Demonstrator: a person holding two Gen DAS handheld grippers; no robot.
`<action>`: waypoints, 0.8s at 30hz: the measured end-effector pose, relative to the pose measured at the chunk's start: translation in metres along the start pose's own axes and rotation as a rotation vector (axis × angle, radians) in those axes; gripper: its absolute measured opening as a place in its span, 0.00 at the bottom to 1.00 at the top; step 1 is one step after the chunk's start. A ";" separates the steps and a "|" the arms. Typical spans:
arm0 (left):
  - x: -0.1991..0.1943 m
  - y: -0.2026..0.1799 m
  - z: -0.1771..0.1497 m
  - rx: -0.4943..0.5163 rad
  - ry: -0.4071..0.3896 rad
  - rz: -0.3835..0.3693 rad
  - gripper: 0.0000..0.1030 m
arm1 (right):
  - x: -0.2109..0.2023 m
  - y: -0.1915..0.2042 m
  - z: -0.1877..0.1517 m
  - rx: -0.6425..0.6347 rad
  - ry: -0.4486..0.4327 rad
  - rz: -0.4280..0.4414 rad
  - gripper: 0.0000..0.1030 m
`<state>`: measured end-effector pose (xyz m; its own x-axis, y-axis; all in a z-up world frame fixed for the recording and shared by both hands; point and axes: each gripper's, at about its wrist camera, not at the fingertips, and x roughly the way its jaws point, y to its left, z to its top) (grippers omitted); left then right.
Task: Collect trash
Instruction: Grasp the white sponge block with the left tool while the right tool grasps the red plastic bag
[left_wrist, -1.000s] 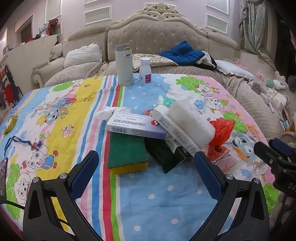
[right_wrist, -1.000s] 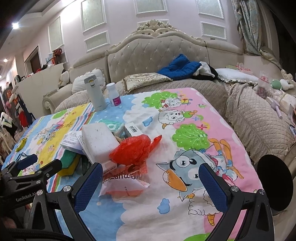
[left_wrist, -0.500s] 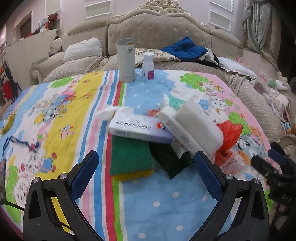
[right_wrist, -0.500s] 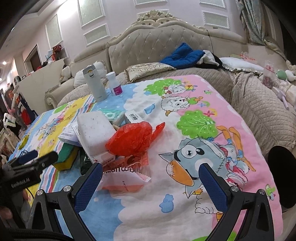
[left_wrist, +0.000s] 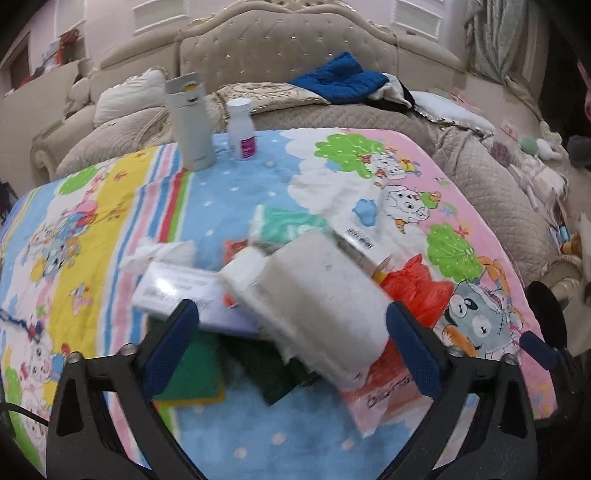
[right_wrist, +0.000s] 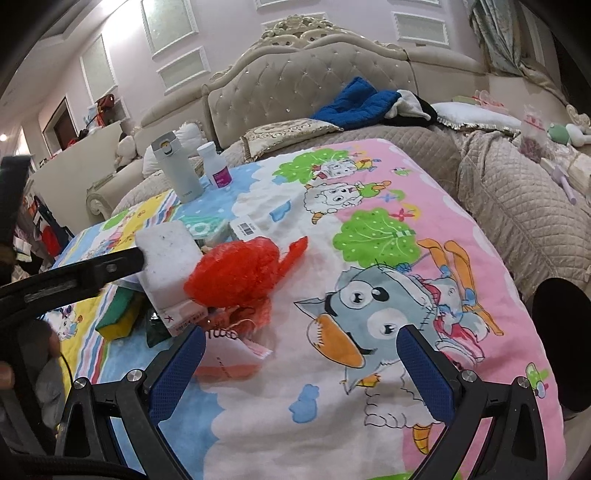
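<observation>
A heap of trash lies on the cartoon blanket (left_wrist: 369, 184): a white foam block (left_wrist: 321, 295) on top, a white carton (left_wrist: 184, 291), a green-and-yellow sponge (left_wrist: 192, 376), a red plastic bag (left_wrist: 417, 288), a pink wrapper (left_wrist: 384, 402) and a crumpled tissue (left_wrist: 159, 251). My left gripper (left_wrist: 291, 343) straddles the foam block with its jaws closing; the pads are not pressing on it. My right gripper (right_wrist: 303, 365) hangs open over bare blanket, just right of the red bag (right_wrist: 240, 273) and the wrapper (right_wrist: 229, 354), with nothing between its fingers.
A grey flask (left_wrist: 190, 122) and a small white bottle (left_wrist: 242, 129) stand upright at the blanket's far edge. A teal tissue pack (left_wrist: 288, 225) and a barcoded box (left_wrist: 358, 240) lie behind the heap. Beyond are a tufted headboard, pillows and blue cloth (right_wrist: 354, 103).
My left gripper has moved forward and to the right, so the foam block now sits between its fingers, and the fingers stand a little closer together. My right gripper has come forward and down toward the red bag.
</observation>
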<state>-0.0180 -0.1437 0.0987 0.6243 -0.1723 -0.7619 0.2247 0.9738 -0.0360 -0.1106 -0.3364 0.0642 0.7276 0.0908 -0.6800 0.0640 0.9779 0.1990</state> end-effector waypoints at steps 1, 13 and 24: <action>0.006 -0.004 0.002 0.009 0.018 -0.002 0.78 | 0.000 -0.003 0.000 0.002 -0.001 -0.002 1.00; 0.003 0.018 0.012 -0.041 0.056 -0.140 0.30 | 0.007 -0.009 0.005 0.039 0.028 0.073 0.97; -0.019 0.045 0.010 -0.070 0.034 -0.147 0.30 | 0.066 0.029 0.042 0.023 0.117 0.227 0.81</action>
<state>-0.0120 -0.0980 0.1186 0.5623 -0.3100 -0.7666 0.2585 0.9465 -0.1931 -0.0319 -0.3100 0.0542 0.6410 0.3304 -0.6928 -0.0759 0.9255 0.3711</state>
